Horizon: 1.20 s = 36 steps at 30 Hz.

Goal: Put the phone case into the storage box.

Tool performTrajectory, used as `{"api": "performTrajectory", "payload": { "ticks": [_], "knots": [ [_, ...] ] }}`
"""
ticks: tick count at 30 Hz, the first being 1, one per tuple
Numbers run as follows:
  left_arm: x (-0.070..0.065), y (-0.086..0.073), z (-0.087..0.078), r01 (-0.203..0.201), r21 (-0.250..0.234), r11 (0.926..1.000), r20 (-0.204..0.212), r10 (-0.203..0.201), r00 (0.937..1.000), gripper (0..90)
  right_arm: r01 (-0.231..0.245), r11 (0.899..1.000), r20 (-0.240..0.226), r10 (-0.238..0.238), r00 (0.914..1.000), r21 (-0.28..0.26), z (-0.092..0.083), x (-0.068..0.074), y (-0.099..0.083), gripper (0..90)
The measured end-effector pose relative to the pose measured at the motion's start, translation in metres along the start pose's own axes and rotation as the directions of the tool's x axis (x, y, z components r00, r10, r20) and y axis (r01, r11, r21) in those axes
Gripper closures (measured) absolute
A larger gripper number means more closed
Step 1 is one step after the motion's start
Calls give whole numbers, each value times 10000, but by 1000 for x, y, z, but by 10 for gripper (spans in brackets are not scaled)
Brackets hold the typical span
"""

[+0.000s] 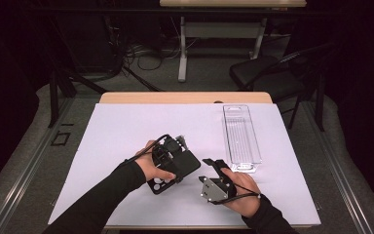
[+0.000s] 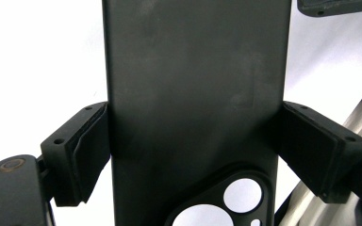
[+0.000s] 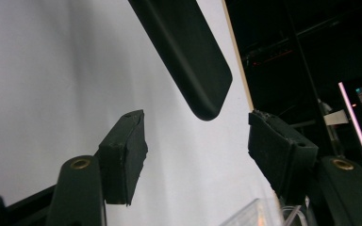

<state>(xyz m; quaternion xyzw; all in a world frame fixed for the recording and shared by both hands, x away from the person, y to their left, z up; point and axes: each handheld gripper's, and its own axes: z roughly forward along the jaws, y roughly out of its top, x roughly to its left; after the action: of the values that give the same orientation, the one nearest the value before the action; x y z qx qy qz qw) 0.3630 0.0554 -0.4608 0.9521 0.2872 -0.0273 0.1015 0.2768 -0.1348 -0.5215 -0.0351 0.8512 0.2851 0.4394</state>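
Note:
A black phone case [image 1: 187, 165] with camera cut-outs is held just above the white table cover, near the front middle. My left gripper [image 1: 169, 157] is shut on it. In the left gripper view the pads [image 2: 92, 150] press on both long edges of the case [image 2: 193, 70], close to its camera opening. To the right of the case, my right gripper [image 1: 213, 165] points toward it and stands open. In the right gripper view a rounded corner of the case [image 3: 188, 52] hangs just beyond the right gripper [image 3: 195, 141], touching neither pad.
A long clear plastic tray [image 1: 241, 136] lies on the right side of the white cover [image 1: 126, 126]; its corner [image 3: 254, 214] also shows in the right gripper view. Beyond the table's far edge stand a dark chair [image 1: 263, 73] and cables on the floor.

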Motion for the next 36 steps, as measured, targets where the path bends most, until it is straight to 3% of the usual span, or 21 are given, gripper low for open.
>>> {"api": "performTrajectory", "payload": {
  "ticks": [2, 3, 7, 15, 18, 27, 29, 32, 33, 35, 36],
  "knots": [
    [-1, 0, 0, -14, 11, 10000, 41, 14, 10000, 143, -137, 9999, 80, 138, 9999, -18, -1, 2, 0, 369],
    [-1, 1, 0, -9, 5, 10000, 51, 9, 10000, 143, 64, 9999, 67, -63, 10000, -90, -1, 1, 1, 370],
    [-3, 2, 1, -42, 19, 10000, 102, 42, 9999, 143, 5, 10000, 135, -5, 9999, 33, -2, 2, 1, 362],
    [-8, 6, 2, -178, 7, 9998, 169, 178, 9997, 143, 423, 9986, 104, -420, 9991, -319, -2, 4, 3, 393],
    [-10, 7, 3, -234, 14, 9997, 189, 234, 9995, 143, 533, 9986, 226, -531, 9983, -73, -3, 6, 4, 388],
    [-16, 12, 5, -462, 70, 9989, 389, 459, 9982, 143, 618, 9979, 203, -614, 9979, -191, -2, 7, 4, 387],
    [-18, 13, 6, -475, 65, 9988, 377, 472, 9982, 143, 558, 9984, 161, -559, 9983, 92, -2, 8, 5, 383],
    [-20, 14, 6, -542, 79, 9985, 408, 539, 9977, 143, 820, 9966, 175, -821, 9965, 58, -1, 8, 4, 372],
    [-20, 14, 6, -543, 71, 9985, 434, 539, 9976, 143, 653, 9978, 208, -654, 9976, 78, -1, 9, 4, 368],
    [-21, 15, 6, -570, 86, 9983, 457, 566, 9974, 143, 739, 9973, 266, -739, 9969, 23, -1, 10, 4, 362],
    [-21, 15, 7, -611, 82, 9981, 445, 606, 9972, 143, 1015, 9948, 237, -1015, 9946, -6, -1, 9, 5, 359]
  ]
}}
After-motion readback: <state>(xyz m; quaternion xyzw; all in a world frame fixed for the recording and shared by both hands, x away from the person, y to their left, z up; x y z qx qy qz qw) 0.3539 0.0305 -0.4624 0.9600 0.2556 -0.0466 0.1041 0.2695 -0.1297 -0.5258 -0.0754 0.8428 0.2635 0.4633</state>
